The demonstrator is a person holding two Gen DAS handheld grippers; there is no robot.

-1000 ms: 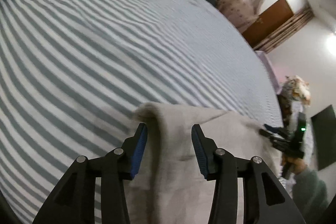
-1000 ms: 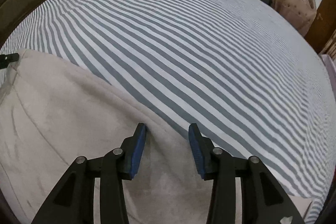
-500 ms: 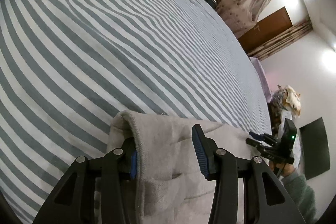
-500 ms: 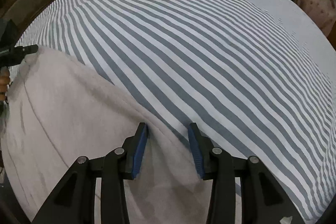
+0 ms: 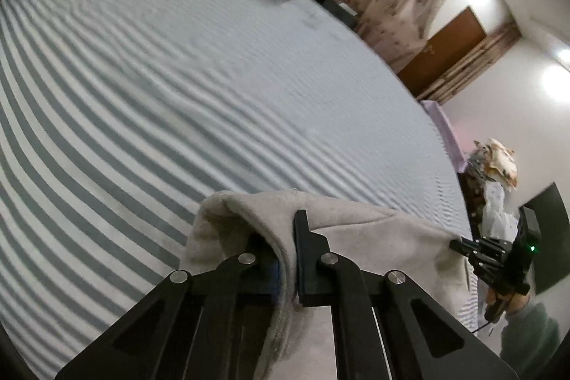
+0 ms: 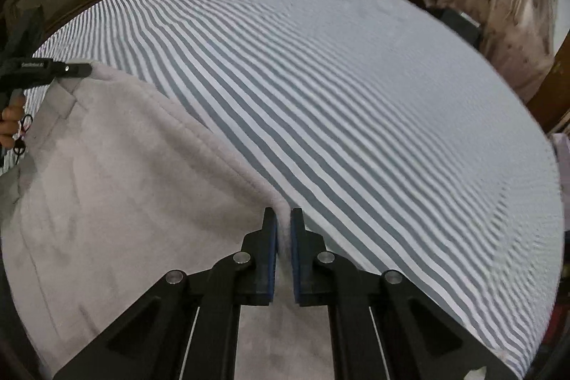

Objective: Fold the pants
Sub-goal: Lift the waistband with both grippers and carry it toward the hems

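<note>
Since half a second ago you are closing both grippers, left [image 5: 288, 255] and right [image 6: 283, 237], onto the hemmed edge of soft, limp fleece pants [image 6: 117, 187] draping on the striped bed [image 6: 356, 102].

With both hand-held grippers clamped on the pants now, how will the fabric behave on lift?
Likely floppy: the pants curl limply around the left hand-held gripper. Fleecy nap suggests good grip at the right hand-held gripper. The middle will probably sag and drag on the striped sheet.
</note>
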